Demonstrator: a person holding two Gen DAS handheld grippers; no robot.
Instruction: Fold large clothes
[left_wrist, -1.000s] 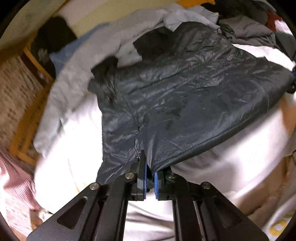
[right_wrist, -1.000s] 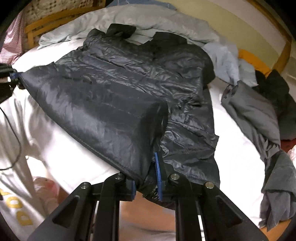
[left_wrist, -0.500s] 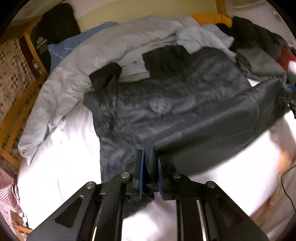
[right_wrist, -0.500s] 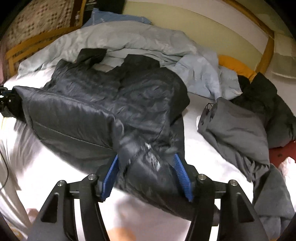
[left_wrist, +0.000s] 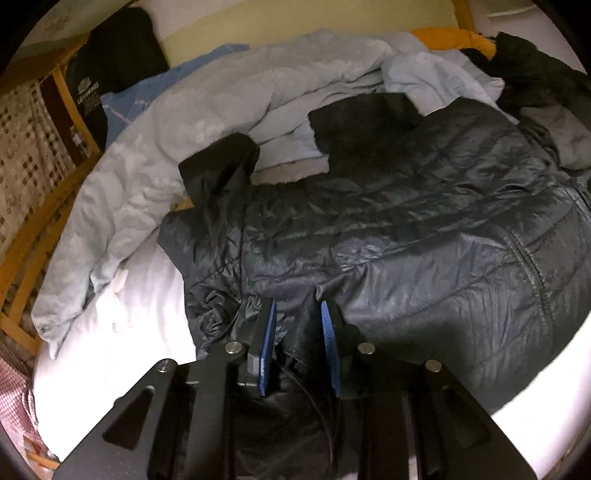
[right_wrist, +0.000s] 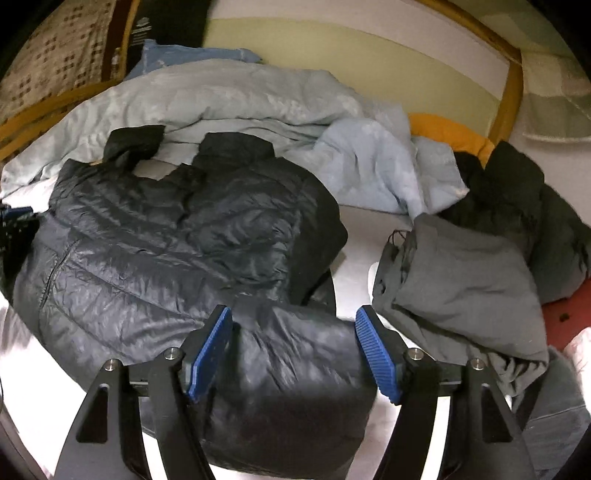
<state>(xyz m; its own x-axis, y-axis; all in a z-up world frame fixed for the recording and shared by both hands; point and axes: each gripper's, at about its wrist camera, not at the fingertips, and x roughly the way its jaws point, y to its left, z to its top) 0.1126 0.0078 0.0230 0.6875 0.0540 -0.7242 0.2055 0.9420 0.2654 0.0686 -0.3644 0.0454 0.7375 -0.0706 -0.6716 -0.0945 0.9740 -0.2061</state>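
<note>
A dark quilted jacket (left_wrist: 388, 229) lies spread on the white bed sheet (left_wrist: 122, 325), and its lower part is doubled over toward the collar. In the left wrist view the jacket fills the middle and the right side, with one black collar flap (left_wrist: 221, 166) pointing to 11 o'clock.

The left gripper (left_wrist: 297, 314) stands low at 6 o'clock, directly over the near fold of the jacket. Its blue pads (left_wrist: 266, 343) are apart, and dark fabric shows in the gap between them, but the pads do not pinch it.

In the right wrist view the jacket (right_wrist: 177, 236) lies from the centre to 9 o'clock. The right gripper (right_wrist: 293, 328) is spread wide, with its blue pads (right_wrist: 208, 350) far from each other. A rounded fold of the jacket bulges in the space between them. I cannot tell if the cloth touches the pads.

Behind the jacket, at 12 o'clock, lies a crumpled light blue duvet (right_wrist: 229, 99). At 3 o'clock there is a grey garment (right_wrist: 458, 288), just beside the jacket but apart from it, and a black garment (right_wrist: 517, 192) lies behind it. An orange cloth (right_wrist: 447, 134) shows at 1 o'clock near the wooden bed frame (right_wrist: 511, 74).
</note>
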